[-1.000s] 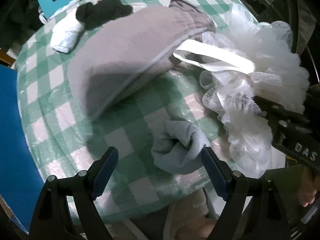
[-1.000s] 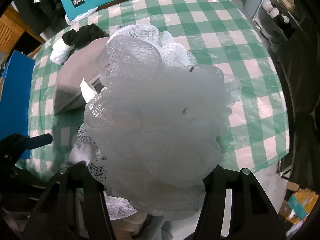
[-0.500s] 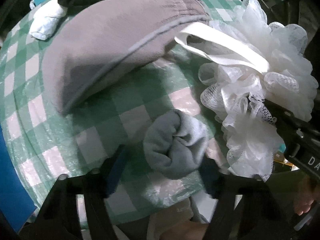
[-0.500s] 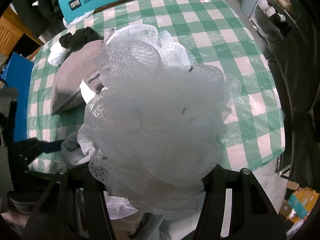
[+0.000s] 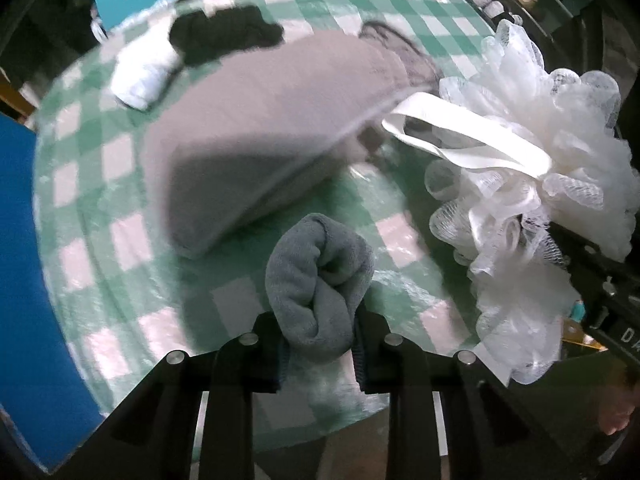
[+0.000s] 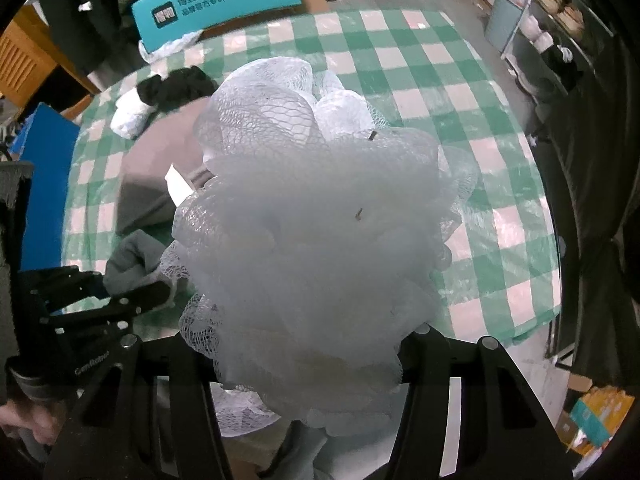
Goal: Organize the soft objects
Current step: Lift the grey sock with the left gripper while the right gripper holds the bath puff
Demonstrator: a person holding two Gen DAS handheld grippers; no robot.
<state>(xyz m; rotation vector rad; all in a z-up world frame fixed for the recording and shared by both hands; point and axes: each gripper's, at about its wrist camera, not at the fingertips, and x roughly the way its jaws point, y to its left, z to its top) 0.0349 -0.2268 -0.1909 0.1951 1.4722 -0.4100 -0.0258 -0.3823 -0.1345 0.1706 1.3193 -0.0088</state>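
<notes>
Left gripper [image 5: 318, 350]: fingers have just been closing and now pinch the rolled grey sock [image 5: 318, 284], pointing straight down over the near edge of the counter [image 5: 400, 40].
Sock's lie: long axis runs away from the fingers, free end toward the grey pillow [image 5: 272, 136]; only its near end is clamped.
Behind: 1 white sock [image 5: 142, 76] and a black bundle [image 5: 224, 34] lie far-left, well apart.
Right gripper [image 6: 308, 364]: fingers half-spread, squeezing the white mesh bath pouf [image 6: 316, 232], held just beside the sock.
Next, I'd guess: left hand carries the sock toward the others.
</notes>
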